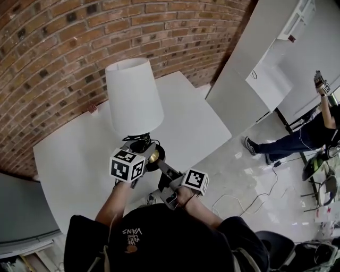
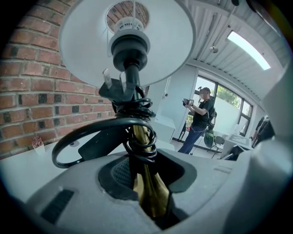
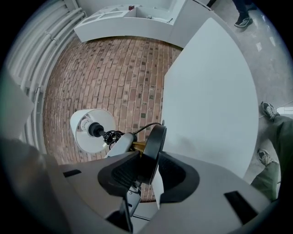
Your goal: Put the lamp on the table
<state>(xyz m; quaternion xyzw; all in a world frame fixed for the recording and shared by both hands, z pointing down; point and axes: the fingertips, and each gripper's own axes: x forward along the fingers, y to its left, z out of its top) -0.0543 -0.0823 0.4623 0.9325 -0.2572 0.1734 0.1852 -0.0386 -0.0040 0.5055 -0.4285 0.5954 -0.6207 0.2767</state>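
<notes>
Lamp [image 1: 134, 98] has white conical shade, brass stem, black round base.

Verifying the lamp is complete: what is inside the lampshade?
Inside the lampshade a white socket sits on a black holder; brick wall shows through the top opening. The coiled cord below covers the upper brass stem. No bulb can be made out.

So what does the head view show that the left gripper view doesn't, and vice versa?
Only the head view: the left gripper and right gripper together, holding the lamp. Only the left gripper view: the bulb socket inside the shade, black cable coiled round the brass stem in its jaws. Both: brick wall, white table, another person.
</notes>
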